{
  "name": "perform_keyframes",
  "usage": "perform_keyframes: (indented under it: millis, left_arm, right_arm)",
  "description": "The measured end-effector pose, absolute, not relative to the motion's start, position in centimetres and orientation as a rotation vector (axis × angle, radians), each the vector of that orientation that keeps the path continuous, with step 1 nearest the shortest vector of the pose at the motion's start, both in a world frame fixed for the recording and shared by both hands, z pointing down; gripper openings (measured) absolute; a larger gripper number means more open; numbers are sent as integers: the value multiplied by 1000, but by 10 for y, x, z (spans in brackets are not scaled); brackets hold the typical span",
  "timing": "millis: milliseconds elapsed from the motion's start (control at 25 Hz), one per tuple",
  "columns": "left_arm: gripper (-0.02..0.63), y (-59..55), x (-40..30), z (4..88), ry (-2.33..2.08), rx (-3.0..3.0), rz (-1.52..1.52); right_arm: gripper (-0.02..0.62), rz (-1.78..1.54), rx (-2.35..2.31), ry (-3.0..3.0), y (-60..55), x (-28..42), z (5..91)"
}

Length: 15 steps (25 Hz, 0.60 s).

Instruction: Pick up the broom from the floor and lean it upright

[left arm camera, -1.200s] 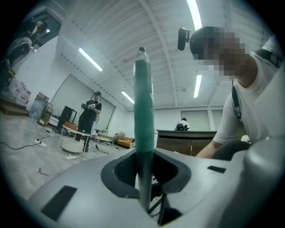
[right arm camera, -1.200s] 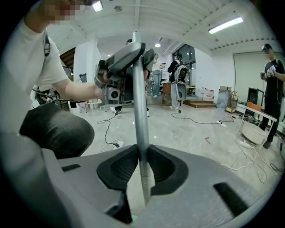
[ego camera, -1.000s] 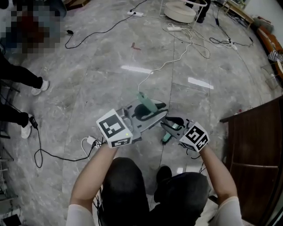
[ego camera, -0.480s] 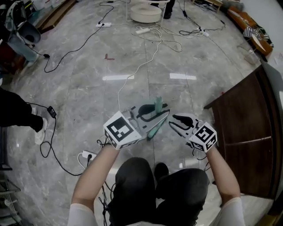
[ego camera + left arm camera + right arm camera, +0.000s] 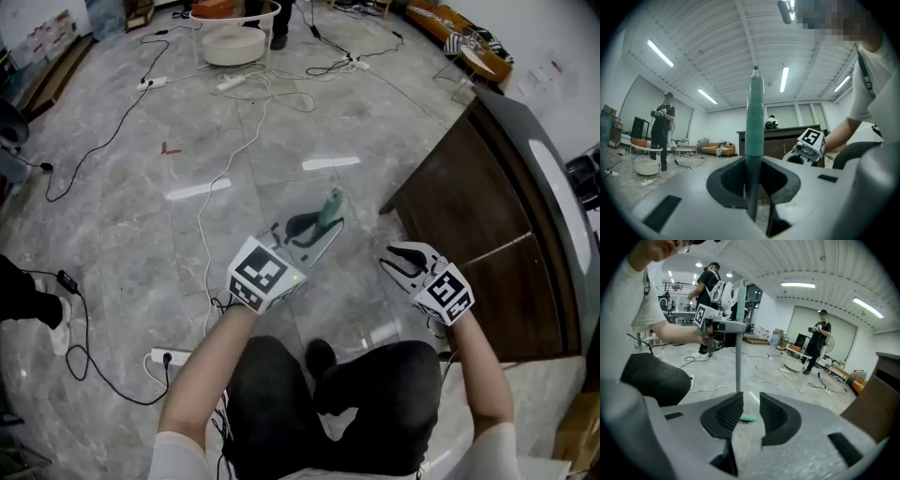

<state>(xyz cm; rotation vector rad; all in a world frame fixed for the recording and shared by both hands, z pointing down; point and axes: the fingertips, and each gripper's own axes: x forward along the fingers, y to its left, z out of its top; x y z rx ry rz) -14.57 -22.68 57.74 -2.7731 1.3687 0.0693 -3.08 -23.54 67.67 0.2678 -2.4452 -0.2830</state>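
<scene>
On a grey marble floor [image 5: 141, 206] strewn with cables [image 5: 208, 202], the broom [image 5: 330, 211] is clamped upright at its teal handle by the left gripper [image 5: 314, 234] at frame centre, while the right gripper [image 5: 398, 261], lower right beside a dark cabinet [image 5: 469, 206], is held spread and empty, its jaws having just narrowed slightly.

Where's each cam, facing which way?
Head view: on head, steeply down at floor; forearms, legs, left tool, right tool.
Left gripper view: on left tool, level, jaws shut on broom handle; right arm.
Right gripper view: on right tool, tilted down, open empty jaws just narrowed; left arm.
Shared: gripper views show each other's tool.
</scene>
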Motion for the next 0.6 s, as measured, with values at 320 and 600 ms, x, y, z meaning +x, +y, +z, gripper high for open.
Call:
perform_keyframes:
  millis: [320, 600]
  left_arm:
    - [60, -242, -80, 568, 1326, -2775, 148]
    - [60, -298, -17, 566, 1319, -2723, 83]
  right_arm:
    - [86, -225, 409, -2494, -241, 31, 634]
    - [78, -211, 428, -2606, -283, 69, 634]
